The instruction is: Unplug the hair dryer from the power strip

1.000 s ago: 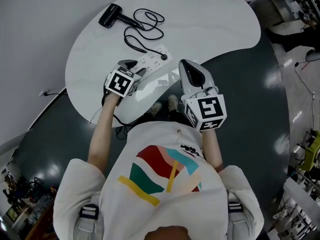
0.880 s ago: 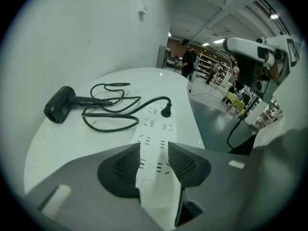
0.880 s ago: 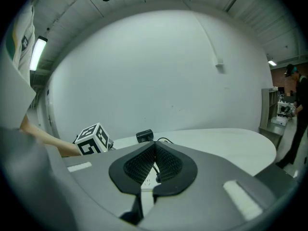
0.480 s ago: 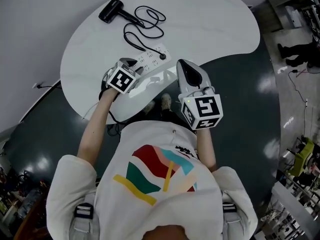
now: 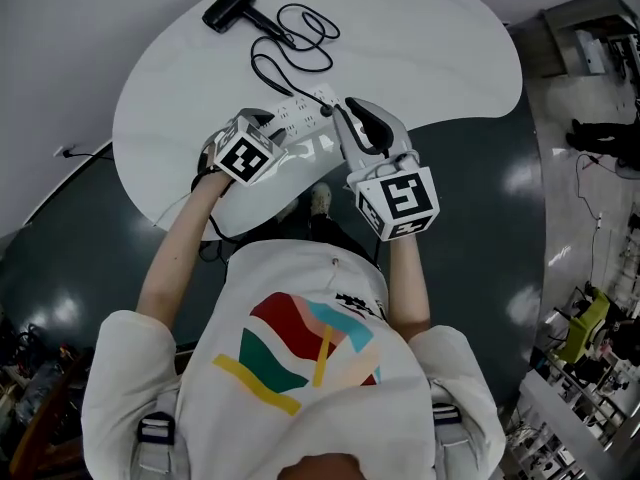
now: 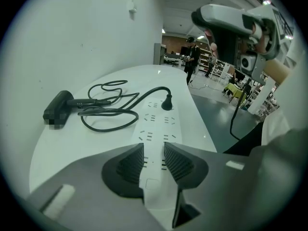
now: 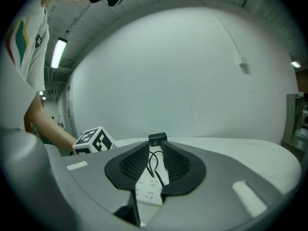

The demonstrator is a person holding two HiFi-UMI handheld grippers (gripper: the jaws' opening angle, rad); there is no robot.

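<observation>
Left hand-held gripper grips power strip on white table.

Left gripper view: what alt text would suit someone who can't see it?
The left gripper has just closed its dark jaws on the near end of a white power strip on a white table. A black plug sits in the strip's far end, its cord looping left to a black hair dryer.
</observation>
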